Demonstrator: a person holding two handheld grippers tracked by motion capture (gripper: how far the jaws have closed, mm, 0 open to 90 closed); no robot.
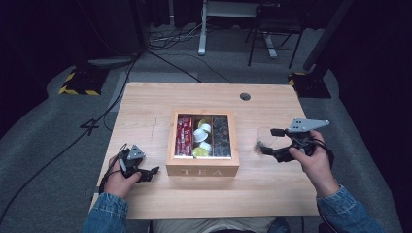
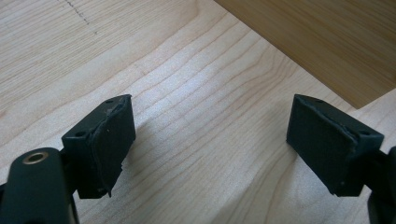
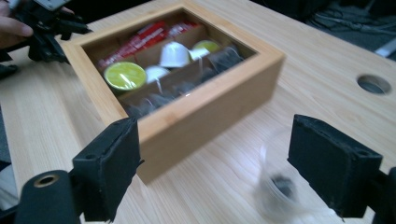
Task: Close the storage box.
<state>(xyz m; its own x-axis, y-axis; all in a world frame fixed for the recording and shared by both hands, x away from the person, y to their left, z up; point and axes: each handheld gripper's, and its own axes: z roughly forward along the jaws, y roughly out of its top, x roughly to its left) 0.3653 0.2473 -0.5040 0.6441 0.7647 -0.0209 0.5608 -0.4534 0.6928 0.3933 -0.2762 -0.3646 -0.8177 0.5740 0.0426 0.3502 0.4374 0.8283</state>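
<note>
A: What colours are in the wooden tea box [image 1: 202, 170]?
B: Honey-brown frame with pale "TEA" lettering; red packets [image 1: 184, 135], white and lime-green capsules [image 1: 201, 136], dark sachets [image 1: 221, 136]

A: And around it?
B: Light, grained wood table [image 1: 145, 107], black gripper pads [image 3: 111, 161], blue denim sleeves [image 1: 351, 211]

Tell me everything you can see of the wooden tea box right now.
The tea box is a light, square wooden frame with TEA lettered on its near front wall. It sits flat in the middle of the table, its top glinting as if glazed. Inside are three lengthwise compartments: red packets on the left, white and yellow-green capsules in the middle, dark pouches on the right. Neither gripper touches it; the left gripper rests just beside its front-left corner.
</note>
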